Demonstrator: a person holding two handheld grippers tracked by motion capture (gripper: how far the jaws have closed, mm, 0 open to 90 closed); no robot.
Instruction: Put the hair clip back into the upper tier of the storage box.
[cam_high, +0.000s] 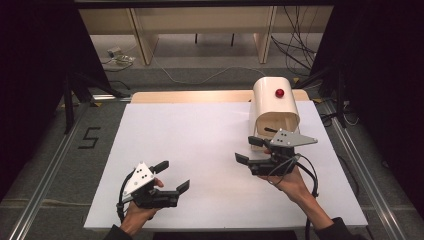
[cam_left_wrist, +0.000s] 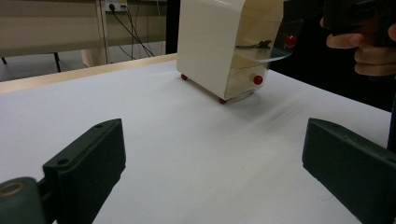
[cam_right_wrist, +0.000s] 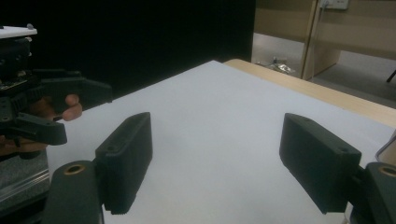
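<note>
— High view first: how do the left tongs (cam_high: 174, 176) stand?

— Wide apart and holding nothing, low over the near-left part of the white table (cam_high: 200, 145). The left gripper view agrees: both black jaws are spread, with bare tabletop between them.

— And the right tongs (cam_high: 249, 149)?

— Also spread wide and empty, held above the table's right side, jaws pointing left. They sit just in front of the cream cabinet (cam_high: 274, 112), near its open front but apart from it. In the right gripper view the jaws frame plain white table, and the left hand (cam_right_wrist: 44, 109) with its gripper shows at the left edge.

— Where is that cabinet?

— At the far right of the table, upright, with a rounded top and a red knob (cam_high: 279, 92) on top. From the left gripper view it rests on small red feet, and a clear flap (cam_left_wrist: 268, 44) with a red knob stands lifted outward at its front. A small dark object (cam_left_wrist: 257, 45) lies on the shelf inside; what it is cannot be told. Another red knob (cam_left_wrist: 258, 80) sits lower on the front.
</note>
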